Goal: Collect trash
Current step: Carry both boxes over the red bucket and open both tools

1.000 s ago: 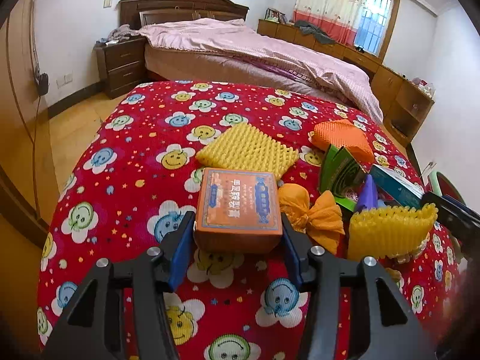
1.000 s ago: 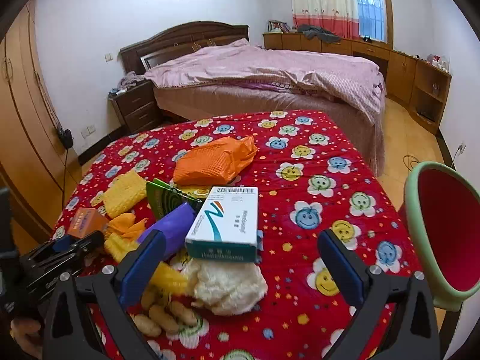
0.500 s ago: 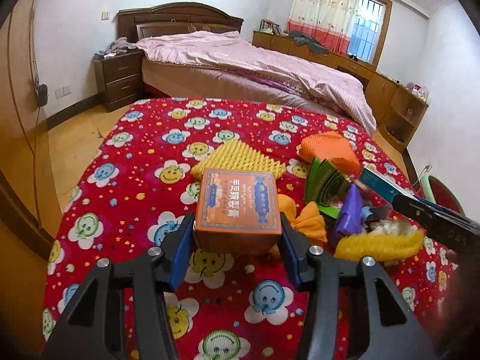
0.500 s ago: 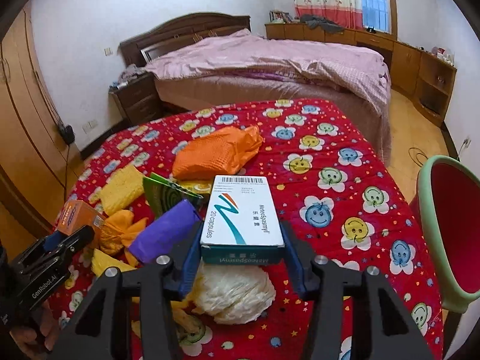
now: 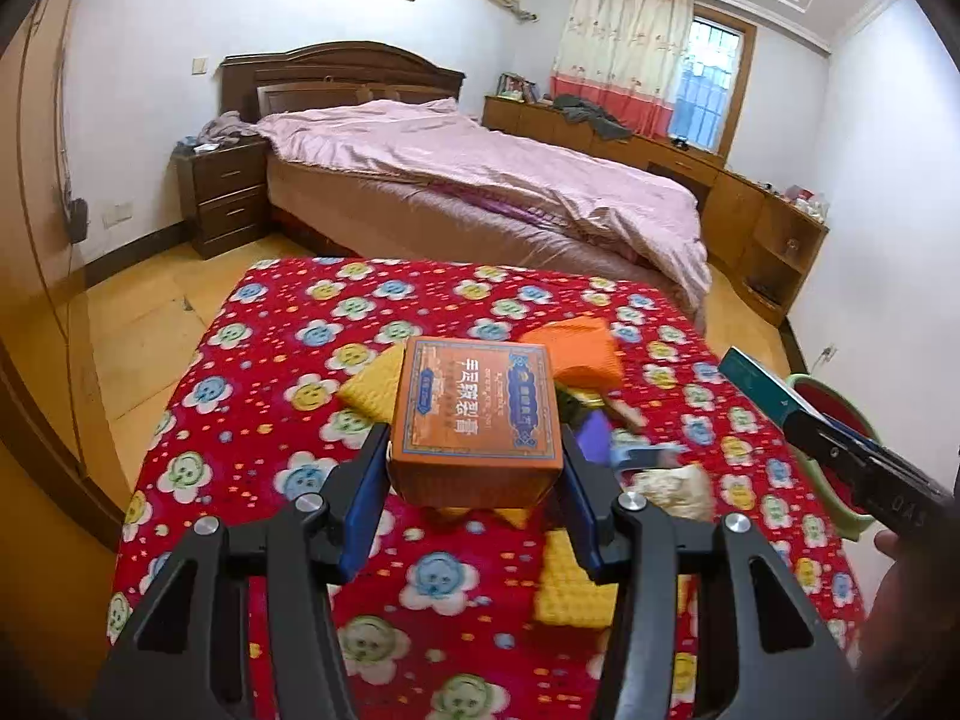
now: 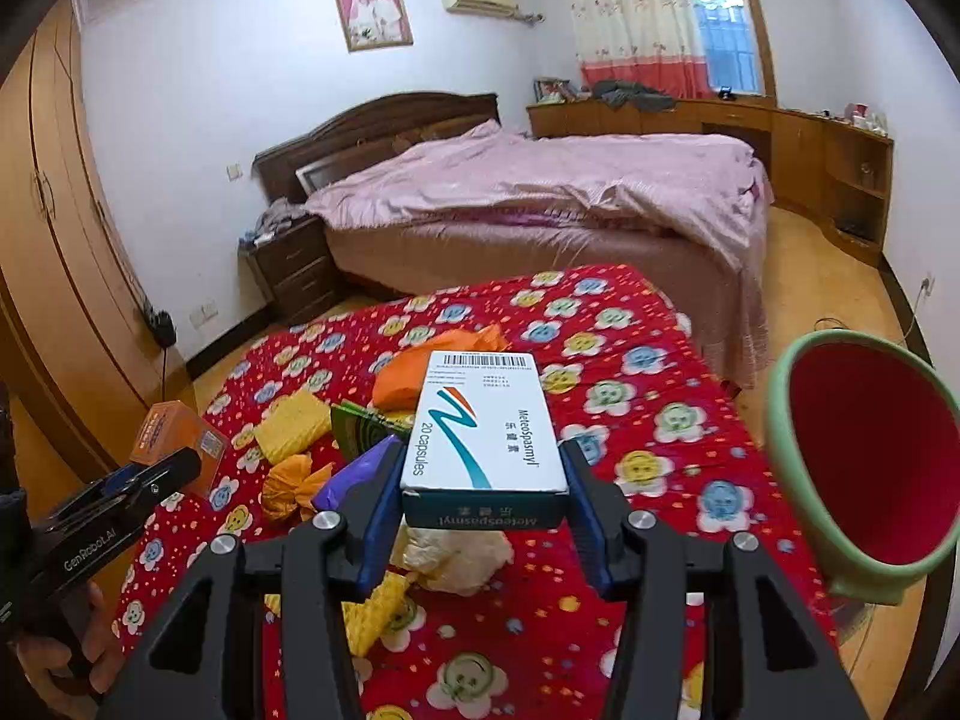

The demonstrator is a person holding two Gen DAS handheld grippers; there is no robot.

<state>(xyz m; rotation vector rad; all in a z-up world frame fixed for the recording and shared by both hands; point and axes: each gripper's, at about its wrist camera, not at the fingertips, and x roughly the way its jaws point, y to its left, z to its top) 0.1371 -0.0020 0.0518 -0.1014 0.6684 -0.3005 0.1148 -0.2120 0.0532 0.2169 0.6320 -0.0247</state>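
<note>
My left gripper (image 5: 474, 480) is shut on an orange printed carton (image 5: 477, 414), held in the air above the table. It also shows at the left edge of the right wrist view as the left gripper (image 6: 138, 474) with the orange carton (image 6: 174, 432). My right gripper (image 6: 483, 480) is shut on a white and teal medicine box (image 6: 486, 420), also lifted off the cloth. To its right a green bin with a red inside (image 6: 780, 438) stands beside the table. The medicine box (image 5: 756, 378) shows end-on in the left wrist view.
On the red flowered tablecloth (image 6: 630, 420) lie an orange mesh bag (image 6: 432, 372), a yellow foam net (image 6: 291, 426), a purple wrapper (image 6: 354, 474), an orange wrapper (image 6: 294, 480) and crumpled white paper (image 6: 456, 552). A bed (image 6: 540, 192) stands behind the table.
The right gripper went from wide open around the medicine box to shut on it and raised it. The left gripper rose with the orange carton, off the cloth.
</note>
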